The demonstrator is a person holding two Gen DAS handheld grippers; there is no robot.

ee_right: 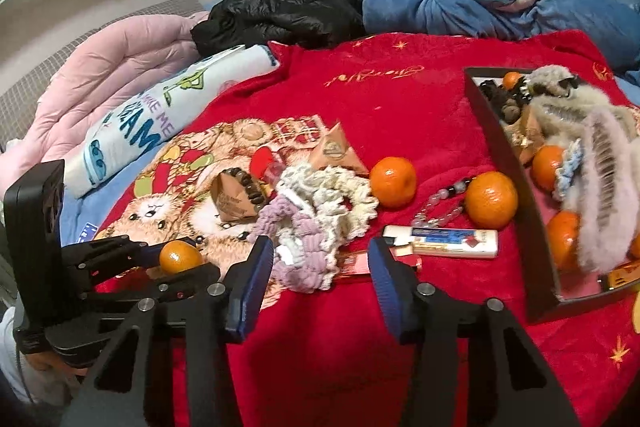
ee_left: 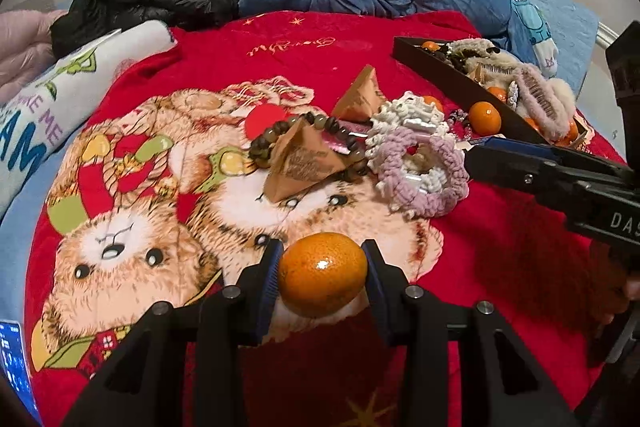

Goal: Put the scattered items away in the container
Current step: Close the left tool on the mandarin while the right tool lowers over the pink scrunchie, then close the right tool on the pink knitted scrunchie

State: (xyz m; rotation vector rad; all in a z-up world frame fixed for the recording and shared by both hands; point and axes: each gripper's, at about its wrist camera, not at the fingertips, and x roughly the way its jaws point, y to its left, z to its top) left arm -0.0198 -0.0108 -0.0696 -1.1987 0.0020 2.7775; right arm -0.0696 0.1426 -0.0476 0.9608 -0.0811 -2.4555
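Orange and glossy, a mandarin (ee_left: 323, 275) sits pinched between the blue pads of the left hand-held gripper (ee_left: 323, 269) in the left wrist view, above the red blanket (ee_left: 400, 67) on the bed; its underside is hidden by the fingers. Gold script stitched on the blanket is upside down and unreadable. At the right edge the right hand-held gripper (ee_left: 474, 153) reaches in beside the crochet scrunchies (ee_left: 420, 163), its body cut off, showing only "DAS". A pillow (ee_left: 52, 107) at left reads partly "ME ME". The dark tray (ee_left: 452, 73) behind is cut off by that gripper. In the right wrist view, the right hand-held gripper (ee_right: 322, 269) stands open, nothing pressed by its pads, with a scrunchie edge and a red packet (ee_right: 356, 263) lying between and beyond the tips. Two loose mandarins (ee_right: 393, 181) lie near the tray (ee_right: 516, 187), which holds furry clips (ee_right: 604, 183) and more fruit, partly buried. A white packet (ee_right: 452, 241) bears blurred print
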